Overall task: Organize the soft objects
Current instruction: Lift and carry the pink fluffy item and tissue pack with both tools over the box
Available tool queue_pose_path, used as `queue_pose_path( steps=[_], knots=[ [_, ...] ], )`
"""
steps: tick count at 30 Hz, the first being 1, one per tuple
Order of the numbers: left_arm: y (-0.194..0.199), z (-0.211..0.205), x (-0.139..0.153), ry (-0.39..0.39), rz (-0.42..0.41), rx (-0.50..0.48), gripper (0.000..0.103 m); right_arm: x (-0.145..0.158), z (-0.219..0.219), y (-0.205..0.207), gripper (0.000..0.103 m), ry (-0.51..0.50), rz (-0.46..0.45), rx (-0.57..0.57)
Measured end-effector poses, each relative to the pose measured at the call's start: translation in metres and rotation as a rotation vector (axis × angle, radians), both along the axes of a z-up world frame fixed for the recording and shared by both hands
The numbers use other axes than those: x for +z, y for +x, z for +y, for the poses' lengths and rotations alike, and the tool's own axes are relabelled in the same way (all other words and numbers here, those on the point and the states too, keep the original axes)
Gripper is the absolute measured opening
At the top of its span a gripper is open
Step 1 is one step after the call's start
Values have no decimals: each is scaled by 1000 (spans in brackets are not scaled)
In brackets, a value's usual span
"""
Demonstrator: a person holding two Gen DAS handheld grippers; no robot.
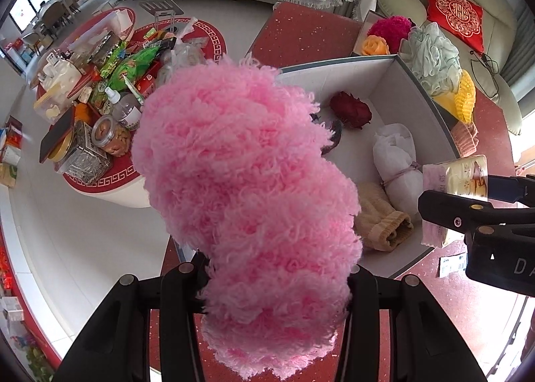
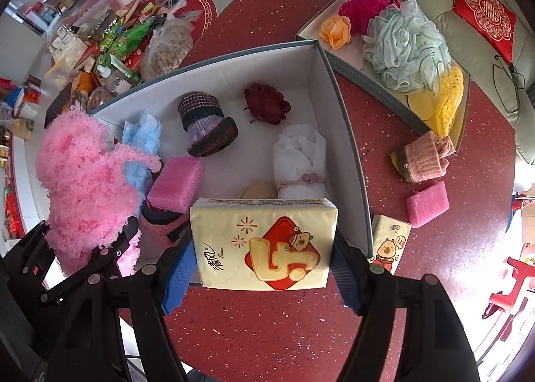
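Note:
In the left wrist view, a pink fluffy yarn bundle (image 1: 247, 188) fills the middle, and my left gripper (image 1: 277, 285) is shut on its lower end. It hangs over the left side of an open white-lined box (image 1: 334, 66). My right gripper (image 2: 264, 268) is shut on a yellow tissue pack (image 2: 264, 245), its blue pads (image 2: 179, 278) pressing both ends, above the box's near wall (image 2: 361, 181). The box holds a striped knit hat (image 2: 207, 124), a dark red flower (image 2: 265, 102), a tied white cloth (image 2: 299, 161), a pink sponge (image 2: 175, 183) and pale blue fluff (image 2: 143, 134).
A shallow tray (image 2: 367, 76) at the back right holds an orange flower, magenta fluff, a mint bath pouf (image 2: 404, 47) and yellow knitwear. On the red tabletop lie a pink knit piece (image 2: 424, 161), another pink sponge (image 2: 428, 203) and a small tissue pack (image 2: 389, 241). A cluttered round table (image 2: 117, 40) stands at the left.

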State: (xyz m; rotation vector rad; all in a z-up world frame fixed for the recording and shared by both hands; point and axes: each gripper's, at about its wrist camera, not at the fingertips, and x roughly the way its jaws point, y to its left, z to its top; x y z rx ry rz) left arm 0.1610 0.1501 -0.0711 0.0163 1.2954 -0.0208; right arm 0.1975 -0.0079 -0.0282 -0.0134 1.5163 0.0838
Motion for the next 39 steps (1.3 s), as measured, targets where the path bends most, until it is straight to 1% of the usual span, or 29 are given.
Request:
queue_pose_path(
  steps=[12, 39],
  knots=[
    [3, -6, -11, 0, 29, -7, 46, -10, 0, 4, 76, -9, 24, 6],
    [10, -9, -21, -3, 54, -13, 46, -19, 2, 10, 76, -25, 57, 10]
  ],
)
